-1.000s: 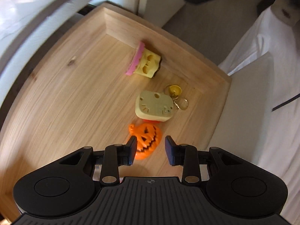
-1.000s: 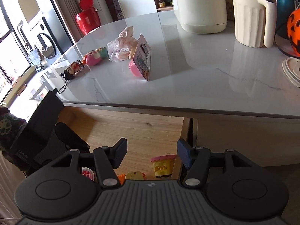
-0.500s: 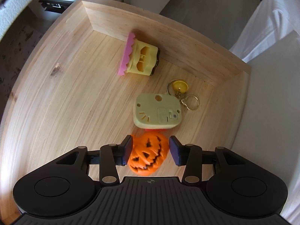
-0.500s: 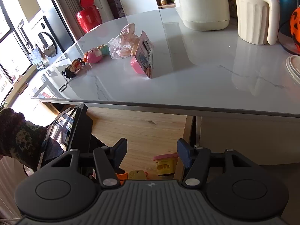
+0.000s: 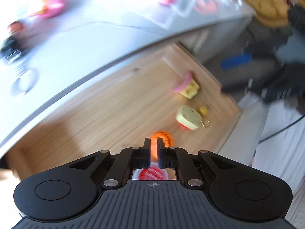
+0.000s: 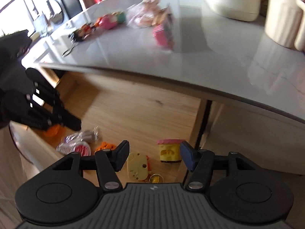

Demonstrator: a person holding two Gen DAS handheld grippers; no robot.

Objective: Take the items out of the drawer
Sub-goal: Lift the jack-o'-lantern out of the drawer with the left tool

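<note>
We see the left gripper (image 5: 153, 145) pinching an orange pumpkin (image 5: 163, 137) above the wooden drawer (image 5: 91, 114); right gripper (image 6: 153, 157) spread, empty, below the grey worktop (image 6: 200, 61).

- No text can be read with any certainty.
- The red round label (image 5: 150, 174) seen between the left gripper's arms carries pale lettering, too blurred to make out.
- The pink packet (image 6: 163, 34) standing on the counter (image 6: 209, 61) has printed panels, but the print is smeared.
</note>
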